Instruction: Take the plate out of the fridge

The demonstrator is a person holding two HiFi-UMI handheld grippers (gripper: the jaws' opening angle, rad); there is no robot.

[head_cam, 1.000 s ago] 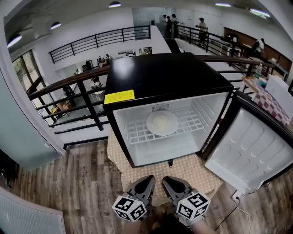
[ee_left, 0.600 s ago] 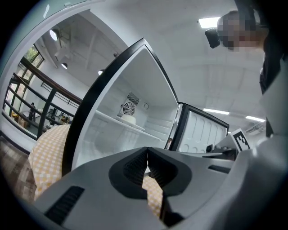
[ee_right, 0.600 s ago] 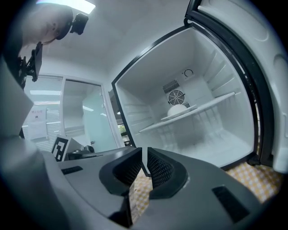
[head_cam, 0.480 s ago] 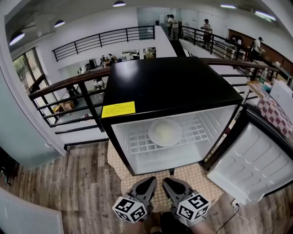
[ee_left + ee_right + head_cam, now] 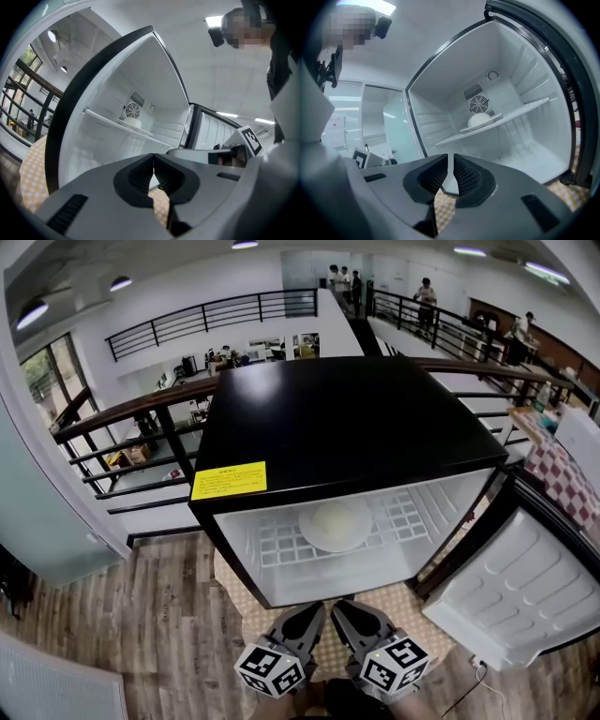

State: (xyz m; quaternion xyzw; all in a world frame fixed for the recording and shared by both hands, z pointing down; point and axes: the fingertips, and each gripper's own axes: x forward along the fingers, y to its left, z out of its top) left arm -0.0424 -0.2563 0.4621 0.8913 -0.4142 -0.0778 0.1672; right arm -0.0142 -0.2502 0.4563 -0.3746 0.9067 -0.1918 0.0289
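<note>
The white plate with a pale rounded lump on it lies on the wire shelf inside the open black mini fridge. In the left gripper view the plate sits before the rear fan; in the right gripper view the plate rests mid-shelf. My left gripper and right gripper are side by side just in front of the fridge opening, pointing level at it. Both are shut and hold nothing, as the left gripper and right gripper show up close.
The fridge door hangs open to the right. A checkered cloth lies under the fridge on the wood floor. A black railing runs behind, and a cable trails at the lower right.
Both grippers have moved forward toward the fridge opening together. The fridge now looms larger and nearer, and its top edge covers more of the shelf. The jaws stay shut.
</note>
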